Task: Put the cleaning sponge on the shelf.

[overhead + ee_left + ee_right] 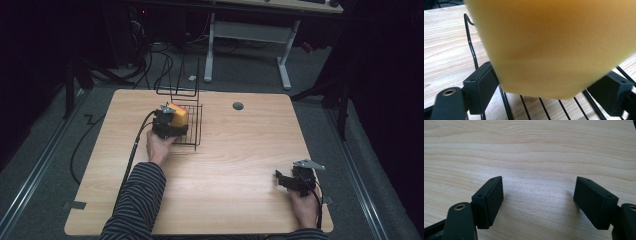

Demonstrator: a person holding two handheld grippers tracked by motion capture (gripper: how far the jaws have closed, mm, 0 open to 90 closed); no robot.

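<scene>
Sponge (554, 47) blurred, cut off at top edge.

A round grey grommet (238, 106) is sitting in the wooden table (235, 165) near its far edge. Beyond it, a white-legged desk (250, 30) is standing on the grey floor, with dark cables (145, 60) trailing beside it.
</scene>
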